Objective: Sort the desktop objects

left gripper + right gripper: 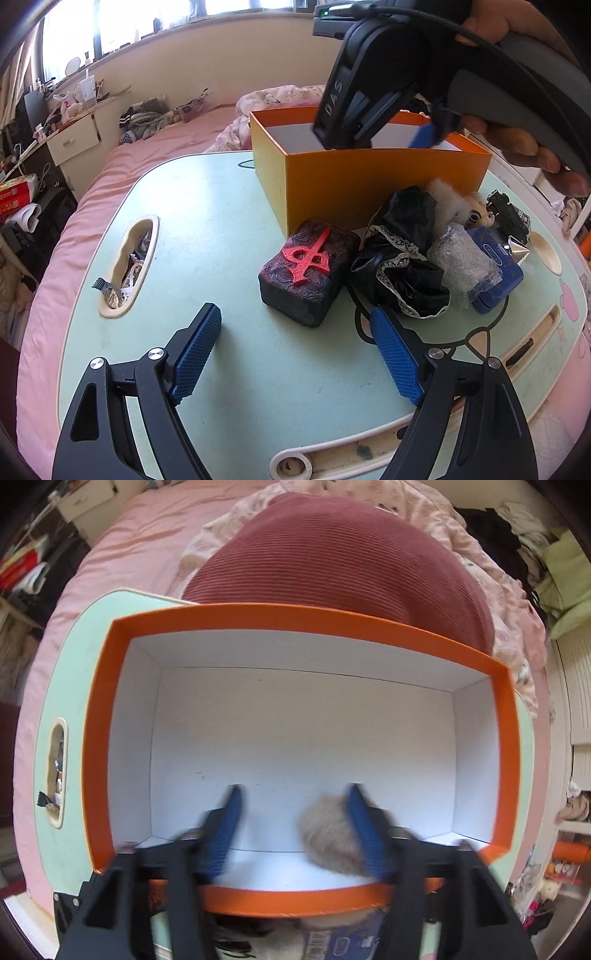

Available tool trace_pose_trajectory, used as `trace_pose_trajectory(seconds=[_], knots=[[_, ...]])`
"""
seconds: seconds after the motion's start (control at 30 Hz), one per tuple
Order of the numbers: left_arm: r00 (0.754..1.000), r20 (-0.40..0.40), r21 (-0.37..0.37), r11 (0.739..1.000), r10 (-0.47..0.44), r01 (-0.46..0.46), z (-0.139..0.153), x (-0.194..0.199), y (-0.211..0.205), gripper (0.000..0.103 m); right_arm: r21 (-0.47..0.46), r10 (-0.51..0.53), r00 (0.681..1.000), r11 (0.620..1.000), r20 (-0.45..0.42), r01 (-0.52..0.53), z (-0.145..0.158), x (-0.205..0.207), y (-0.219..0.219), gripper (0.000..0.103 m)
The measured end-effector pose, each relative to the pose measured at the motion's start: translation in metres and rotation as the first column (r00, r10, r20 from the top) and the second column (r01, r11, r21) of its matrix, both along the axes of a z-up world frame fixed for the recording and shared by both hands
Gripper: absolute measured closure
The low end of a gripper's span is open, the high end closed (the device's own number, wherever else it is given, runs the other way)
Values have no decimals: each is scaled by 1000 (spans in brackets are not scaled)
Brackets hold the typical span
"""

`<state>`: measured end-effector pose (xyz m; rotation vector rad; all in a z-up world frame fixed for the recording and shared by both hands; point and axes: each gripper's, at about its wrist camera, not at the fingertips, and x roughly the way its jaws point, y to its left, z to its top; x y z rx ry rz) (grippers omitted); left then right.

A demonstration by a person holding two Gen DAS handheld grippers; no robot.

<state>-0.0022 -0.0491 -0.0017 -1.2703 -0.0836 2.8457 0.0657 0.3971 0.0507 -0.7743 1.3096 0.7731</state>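
Right gripper (pixel 293 812) pointing down into orange box (pixel 295 618), jaws wide, blurred grey fluffy object (pixel 327 836) against its right finger, grip not determinable, left gripper (pixel 295 341) spread wide and empty above green table (pixel 207 229), black-and-red box (pixel 308 271) just beyond its fingertips.

Left wrist cam: low over green table (pixel 221 229), angled down, facing orange box (pixel 369 184). Right wrist cam: straight down, close into that box (pixel 295 616). Both views share box and table.
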Motion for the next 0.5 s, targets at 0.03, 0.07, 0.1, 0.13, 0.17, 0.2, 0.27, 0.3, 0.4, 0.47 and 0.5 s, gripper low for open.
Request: trace_pose_trajectory(seconds=[0.03, 0.07, 0.1, 0.13, 0.17, 0.2, 0.27, 0.3, 0.4, 0.47, 0.5], knots=[[1000, 0, 0, 1000, -1, 1, -1, 0, 0, 20, -12, 21, 1000, 1000, -15, -22, -3, -1, 0, 27], [1000, -1, 0, 1000, -1, 1, 0, 0, 0, 20, -25, 33, 999, 999, -34, -34, -8, 0, -1, 27], [1000, 0, 0, 1000, -1, 1, -1, 0, 0, 20, -37, 45, 998, 998, -32, -46, -9, 1, 3, 27], [1000, 0, 0, 1000, -2, 2, -1, 1, -1, 20, -65, 62, 998, 996, -14, -62, -15, 0, 5, 27], [1000, 1, -1, 1000, -2, 2, -1, 0, 0, 20, -55, 58, 998, 997, -15, -58, -15, 0, 4, 30], [1000, 0, 3, 1000, -1, 1, -2, 0, -1, 20, -40, 44, 997, 998, -59, -47, -14, 3, 3, 44], [1000, 1, 3, 1000, -2, 2, -1, -1, 0, 20, -25, 37, 991, 999, -129, -41, -13, 5, 1, 85], [1000, 0, 1, 1000, -3, 3, -1, -2, 0, 20, -39, 53, 991, 998, -121, -58, -13, 3, 1, 102], [1000, 0, 2, 1000, -1, 1, -1, -2, 0, 20, -15, 55, 992, 998, -117, -58, -11, 5, -4, 102], [1000, 0, 0, 1000, -2, 2, -2, -2, 1, 20, 12, 46, 990, 999, -133, -45, -9, 9, -9, 102], [1000, 0, 0, 1000, -1, 1, -1, -3, 0, 20, 31, 43, 990, 999, -133, -39, -5, 12, -12, 102]])
